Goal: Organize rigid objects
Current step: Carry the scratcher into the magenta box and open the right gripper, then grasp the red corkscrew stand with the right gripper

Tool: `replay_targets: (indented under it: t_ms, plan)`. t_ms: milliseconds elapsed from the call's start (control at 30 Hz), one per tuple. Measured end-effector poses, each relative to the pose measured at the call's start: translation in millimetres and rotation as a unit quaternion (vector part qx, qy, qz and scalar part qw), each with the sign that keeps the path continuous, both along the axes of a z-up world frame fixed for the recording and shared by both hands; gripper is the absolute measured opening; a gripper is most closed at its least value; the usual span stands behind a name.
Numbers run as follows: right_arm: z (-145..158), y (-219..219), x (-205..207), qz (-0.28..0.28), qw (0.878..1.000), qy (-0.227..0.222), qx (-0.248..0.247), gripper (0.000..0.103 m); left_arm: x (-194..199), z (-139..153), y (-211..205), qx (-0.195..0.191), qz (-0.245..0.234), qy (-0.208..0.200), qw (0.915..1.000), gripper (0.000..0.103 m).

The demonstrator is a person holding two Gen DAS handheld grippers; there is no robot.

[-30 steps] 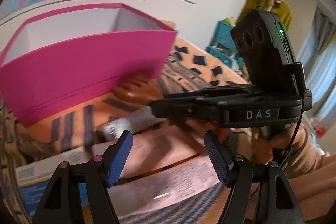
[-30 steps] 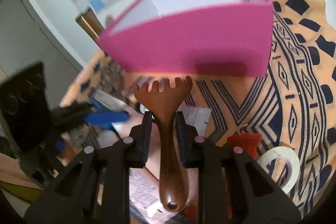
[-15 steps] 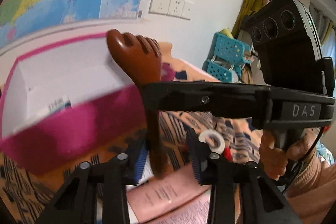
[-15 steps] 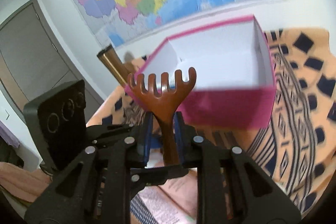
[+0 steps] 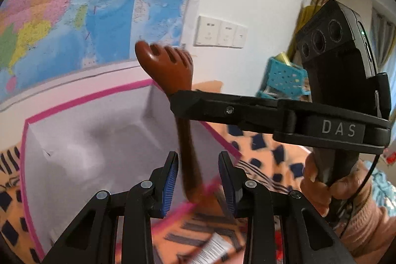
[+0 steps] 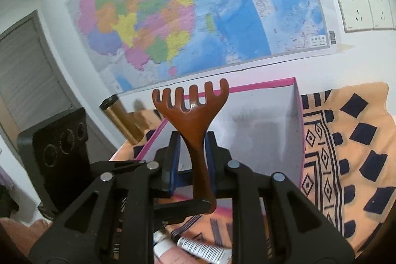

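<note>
Orange cloth [image 6: 346,140] patterned with dark blue shapes covers the table, below a white wall carrying a large coloured map [image 6: 173,16] and sockets [image 6: 363,9]. A pink box [image 5: 84,103] with a white interior stands open near the table's back edge; nothing shows inside it. Over the box, the right gripper [image 6: 190,152] pinches a brown wooden back scratcher [image 6: 190,113] upright between its fingers, while the left gripper [image 5: 198,177] has fingers spread either side of the handle's lower end.
</note>
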State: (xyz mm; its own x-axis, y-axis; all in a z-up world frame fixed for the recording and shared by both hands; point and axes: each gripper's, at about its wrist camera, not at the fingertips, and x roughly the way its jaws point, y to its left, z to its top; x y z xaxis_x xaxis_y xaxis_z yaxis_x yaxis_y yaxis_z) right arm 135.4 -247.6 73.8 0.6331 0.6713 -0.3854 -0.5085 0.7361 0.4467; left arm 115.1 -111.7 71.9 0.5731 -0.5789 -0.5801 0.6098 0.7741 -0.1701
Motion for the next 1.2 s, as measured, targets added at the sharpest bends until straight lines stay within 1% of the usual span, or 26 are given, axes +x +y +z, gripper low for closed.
replay_targets:
  t_ms: [33,100,167,267,367,433,533,600,667,733,833,933,1033,1067,1200]
  plan:
    - [-1.3,-0.7,5.0,-0.001,1.0,0.005,0.002,0.022,5.6,-1.1,-1.7,0.006,0.008,0.0,0.9999,0.033]
    - [-7.4,0.0,17.5,-0.009,1.0,0.017,0.0,0.021,17.4,-7.3,-5.5,0.01,0.009,0.01,0.9999,0.032]
    - [-15.2,2.0,28.6,-0.012,1.0,0.027,-0.006,0.014,27.7,-14.6,-8.8,0.016,0.01,0.024,0.9995,0.032]
    - [-25.2,3.5,40.5,-0.018,0.999,0.043,-0.013,0.014,43.6,-28.3,-13.2,0.019,0.013,0.051,0.9984,0.031]
    - [-34.7,1.1,45.1,-0.027,0.998,0.056,-0.019,0.014,53.8,-38.5,-15.4,0.026,0.026,0.065,0.9972,0.031]
    - [-39.4,-3.3,42.4,-0.031,0.998,0.059,-0.018,0.014,55.2,-43.6,-12.6,0.023,0.032,0.075,0.9964,0.031]
    - [-41.9,-11.3,30.6,-0.036,0.998,0.053,-0.025,0.015,45.5,-44.7,-6.9,0.024,0.04,0.066,0.9968,0.032]
    - [-42.6,-16.7,17.0,-0.027,0.998,0.045,-0.027,0.02,38.3,-41.5,-2.3,0.021,0.044,0.052,0.9974,0.033]
    - [-42.8,-23.3,0.0,-0.018,0.999,0.037,-0.021,0.037,27.5,-36.6,4.2,0.014,0.046,0.035,0.9982,0.036]
    - [-41.7,-29.3,-18.8,-0.011,0.999,0.023,-0.02,0.043,16.2,-31.1,8.2,0.007,0.043,0.018,0.9989,0.041]
    - [-45.3,-39.7,-45.2,-0.008,0.999,0.018,-0.029,0.044,-5.5,-23.5,10.2,0.006,0.036,-0.009,0.9993,0.044]
    - [-54.7,-47.0,-64.6,-0.013,0.998,0.028,-0.051,0.044,-27.7,-21.2,10.5,0.002,0.022,-0.016,0.9996,0.045]
    - [-70.8,-50.3,-82.9,-0.012,0.996,0.049,-0.076,0.044,-43.6,-26.8,8.5,-0.004,0.005,-0.008,0.9999,0.046]
    - [-78.1,-50.7,-88.9,-0.015,0.994,0.058,-0.089,0.044,-49.5,-30.8,6.2,-0.004,0.0,-0.004,1.0,0.046]
    - [-101.7,-52.4,-103.2,-0.016,0.989,0.091,-0.113,0.044,-70.3,-51.7,-5.7,0.003,-0.021,0.015,0.9997,0.046]
